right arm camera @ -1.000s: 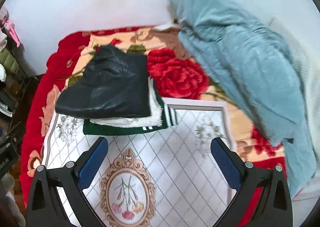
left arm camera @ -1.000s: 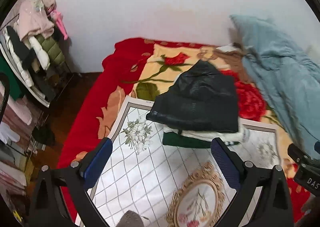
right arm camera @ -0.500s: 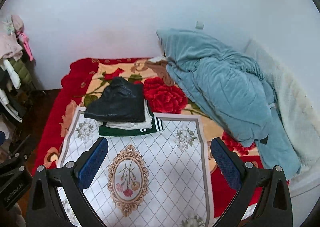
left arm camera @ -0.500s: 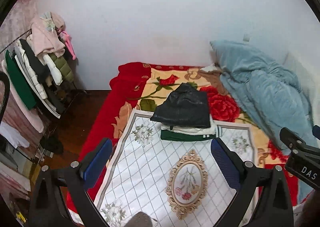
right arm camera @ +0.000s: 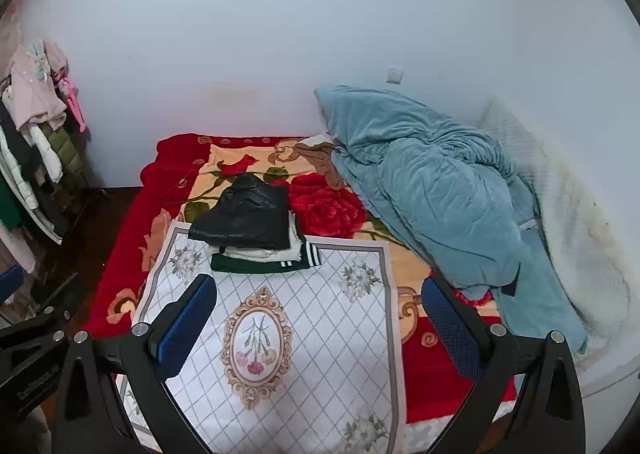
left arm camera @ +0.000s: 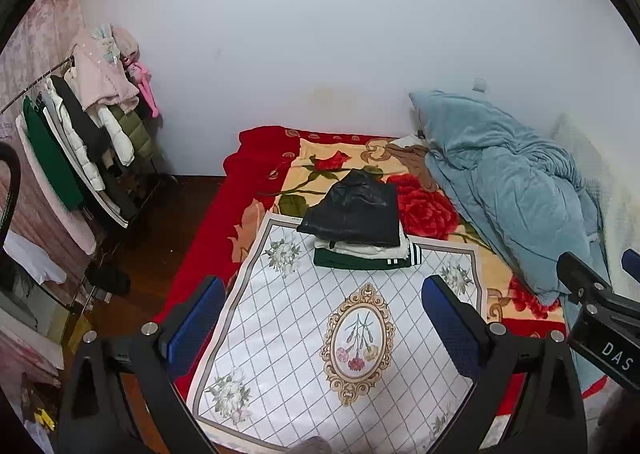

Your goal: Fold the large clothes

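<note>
Both tools hang in the air above the near end of the bed (left arm camera: 208, 254), and neither one has anything in it. The left tool (left arm camera: 322, 318) has its blue-padded fingers (left arm camera: 196, 318) spread wide apart, with only the white patterned cloth (left arm camera: 304, 338) showing in the gap. The right tool (right arm camera: 320, 318) is the same: fingers (right arm camera: 450, 318) wide apart, nothing between them, well clear of the bedding below.

The folded clothes sit in a neat stack at the far edge of that white cloth, roughly in the middle of the bed. A black jacket (left arm camera: 354, 211) with a slight sheen lies on top, a white fleecy garment (left arm camera: 372, 250) is under it, and a dark green piece with white stripes (left arm camera: 360, 260) forms the bottom layer, its striped cuff poking out on the right. From the right tool's camera the same stack (right arm camera: 248, 221) lies ahead and to the left of the fingers.

The white cloth, checked with a gold oval flower medallion (right arm camera: 256, 346), is spread flat over a red and cream rose blanket (right arm camera: 324, 209). To the right a light blue quilt (right arm camera: 432, 189) is bunched up in a heap against the wall, with a whitish fleecy cover (right arm camera: 568, 221) beyond it. On the left a clothes rack (left arm camera: 80, 133) stands on the dark floor, crowded with hanging coats in pink, white, green and black. The right tool's black body (left arm camera: 600, 314) juts into the left camera's view at the right edge.
</note>
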Demonstrator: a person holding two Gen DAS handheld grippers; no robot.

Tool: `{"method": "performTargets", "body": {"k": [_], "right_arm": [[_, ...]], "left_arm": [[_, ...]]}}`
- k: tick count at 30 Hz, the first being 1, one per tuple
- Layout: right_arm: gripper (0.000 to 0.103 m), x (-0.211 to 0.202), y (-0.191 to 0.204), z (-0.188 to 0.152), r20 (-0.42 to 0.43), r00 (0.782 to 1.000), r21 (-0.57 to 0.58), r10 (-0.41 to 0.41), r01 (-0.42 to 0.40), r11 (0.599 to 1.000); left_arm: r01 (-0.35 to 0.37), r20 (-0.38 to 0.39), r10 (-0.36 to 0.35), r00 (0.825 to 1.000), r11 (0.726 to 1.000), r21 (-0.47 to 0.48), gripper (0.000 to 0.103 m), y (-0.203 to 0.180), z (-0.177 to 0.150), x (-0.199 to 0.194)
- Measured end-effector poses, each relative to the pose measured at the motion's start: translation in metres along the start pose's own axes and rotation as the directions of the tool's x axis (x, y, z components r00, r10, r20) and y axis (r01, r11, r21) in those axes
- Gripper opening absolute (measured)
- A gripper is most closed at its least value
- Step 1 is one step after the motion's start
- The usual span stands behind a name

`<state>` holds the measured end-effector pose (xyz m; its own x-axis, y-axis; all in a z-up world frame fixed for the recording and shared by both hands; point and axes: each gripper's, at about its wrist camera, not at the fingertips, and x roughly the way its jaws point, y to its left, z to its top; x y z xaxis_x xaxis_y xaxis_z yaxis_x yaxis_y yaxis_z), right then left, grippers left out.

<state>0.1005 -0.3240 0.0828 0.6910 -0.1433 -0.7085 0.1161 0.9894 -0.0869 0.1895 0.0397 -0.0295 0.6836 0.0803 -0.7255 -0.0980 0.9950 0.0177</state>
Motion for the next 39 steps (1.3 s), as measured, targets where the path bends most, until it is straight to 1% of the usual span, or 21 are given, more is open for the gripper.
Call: {"method": "performTargets", "body": {"k": [4, 10, 17, 20, 23, 27, 39], "right_arm": [[0.103, -0.017, -0.002, 0.004, -0.001, 1.000, -0.002, -0.003, 0.003, 1.000], [0.103, -0.036, 0.002, 0.010, 0.005, 1.000, -0.027, -0.002, 0.002, 1.000], [0.103, -0.048, 0.005, 0.013, 0.011, 1.000, -0.041, 0.007, -0.006, 0.999], [0.103, -0.049, 0.005, 0.015, 0.012, 1.000, -0.041, 0.009, -0.009, 0.999], [0.103, -0.049, 0.005, 0.017, 0.013, 1.000, -0.040, 0.009, -0.009, 0.999], [0.103, -0.049, 0.003, 0.018, 0.008, 1.000, -0.039, 0.015, -0.015, 0.999], [0.103, -0.051, 0.001, 0.021, 0.007, 1.000, -0.041, 0.016, -0.016, 0.999]], "left_arm": [[-0.013, 0.007, 0.013, 1.000, 1.000, -0.004, 0.100, 0.002, 0.002, -0.013], [-0.001, 0.008, 0.001, 1.000, 1.000, -0.019, 0.100, 0.005, 0.002, -0.025], [-0.008, 0.025, 0.009, 1.000, 1.000, -0.028, 0.100, 0.009, 0.001, -0.033], [-0.017, 0.032, 0.019, 0.999, 0.999, -0.037, 0.100, 0.011, 0.001, -0.034], [-0.018, 0.022, 0.019, 1.000, 0.999, -0.044, 0.100, 0.012, 0.002, -0.033], [-0.028, 0.021, 0.028, 0.999, 0.999, -0.034, 0.100, 0.010, 0.001, -0.032], [-0.023, 0.024, 0.023, 0.999, 0.999, -0.030, 0.100, 0.008, 0.003, -0.034]]}}
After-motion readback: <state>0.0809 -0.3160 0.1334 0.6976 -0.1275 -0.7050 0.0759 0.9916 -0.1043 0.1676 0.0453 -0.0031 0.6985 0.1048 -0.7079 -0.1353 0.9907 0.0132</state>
